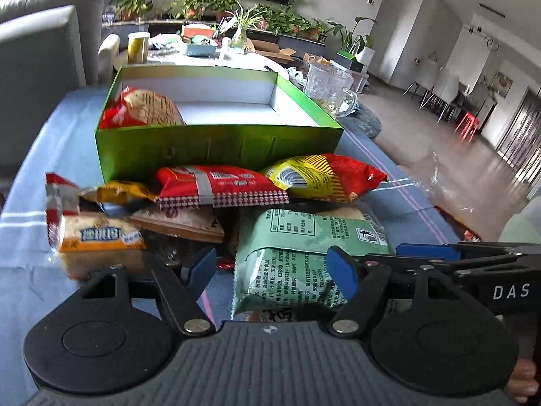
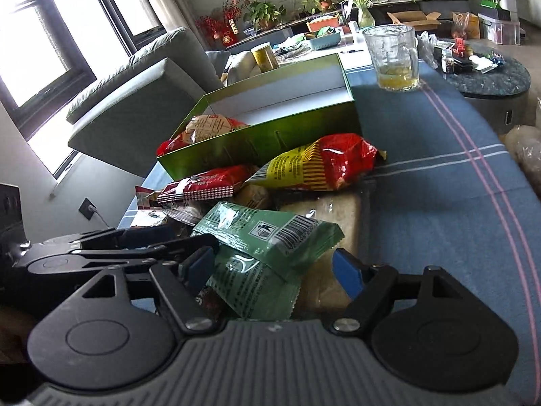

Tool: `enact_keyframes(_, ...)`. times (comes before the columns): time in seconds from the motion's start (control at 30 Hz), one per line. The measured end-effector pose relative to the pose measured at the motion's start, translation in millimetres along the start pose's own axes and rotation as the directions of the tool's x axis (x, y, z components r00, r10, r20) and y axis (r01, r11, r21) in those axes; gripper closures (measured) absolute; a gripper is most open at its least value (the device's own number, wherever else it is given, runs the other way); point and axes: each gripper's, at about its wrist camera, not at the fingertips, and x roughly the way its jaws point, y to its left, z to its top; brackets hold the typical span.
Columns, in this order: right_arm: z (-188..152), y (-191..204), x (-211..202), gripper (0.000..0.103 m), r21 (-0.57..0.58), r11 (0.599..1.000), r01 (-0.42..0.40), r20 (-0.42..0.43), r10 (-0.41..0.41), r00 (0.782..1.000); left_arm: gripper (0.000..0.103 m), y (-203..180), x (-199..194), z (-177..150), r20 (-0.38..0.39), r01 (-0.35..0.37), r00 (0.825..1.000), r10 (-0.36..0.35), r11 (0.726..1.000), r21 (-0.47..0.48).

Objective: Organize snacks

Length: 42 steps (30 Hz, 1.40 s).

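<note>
Green snack packet (image 1: 297, 260) between left claw (image 1: 272, 267) pads, untouched.

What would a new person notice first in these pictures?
First the bright green box at the back of the blue tablecloth, open on top, with one red and tan snack pack in its left end. In front of it lies a heap of snack bags, the nearest a pale green packet between both pairs of jaws. A glass mug stands to the right, behind the box.

Blue-clothed table (image 2: 422, 176), green box (image 2: 263, 142), snack packets (image 1: 219, 186), mug (image 2: 394, 57)
</note>
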Motion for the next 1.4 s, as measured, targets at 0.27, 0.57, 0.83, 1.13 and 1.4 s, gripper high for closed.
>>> enact_keyframes(0.27,-4,2,3,0.025,-0.019,1.000,-0.004,-0.015,0.004,1.000,0.051,7,-1,-4,-0.004,0.085,0.996,-0.085,0.996,-0.039)
enact_keyframes(0.57,-4,0,4,0.026,-0.022,1.000,0.003,-0.019,-0.004,1.000,0.053,7,-5,-8,0.003,0.110,0.994,-0.109,0.994,-0.023)
enact_keyframes(0.83,-4,-3,1,0.026,0.004,1.000,-0.007,-0.009,0.007,1.000,0.054,0,-7,-8,0.007,0.081,0.997,-0.081,0.997,-0.002)
enact_keyframes(1.13,-2,-2,-1,0.026,0.022,1.000,-0.020,0.000,0.020,1.000,0.056,-1,-10,-8,0.010,0.079,0.997,-0.079,0.997,-0.020)
enact_keyframes(1.4,2,3,-5,0.026,0.011,1.000,-0.025,0.018,0.025,1.000,0.056,1,-18,-5,0.026,0.076,0.997,-0.075,0.997,-0.035)
